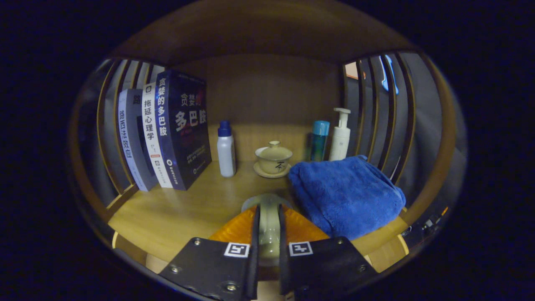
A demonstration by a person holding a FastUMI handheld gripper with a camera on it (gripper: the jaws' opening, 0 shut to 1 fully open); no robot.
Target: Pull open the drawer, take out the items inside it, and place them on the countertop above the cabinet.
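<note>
I have the gripper (268, 217) pinching a pale cup (268, 228) over the countertop (175, 213) beside the blue towel (345, 194); placing step; next, set down, release.

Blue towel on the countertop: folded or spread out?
Folded: the blue towel sits as a thick, rounded bundle on the countertop, beside the gripper.

Dim warm light falling over the worktop (175, 209), shelf corners sinking into shadow, fisheye bending the edges, near foreground blurring slightly
</note>
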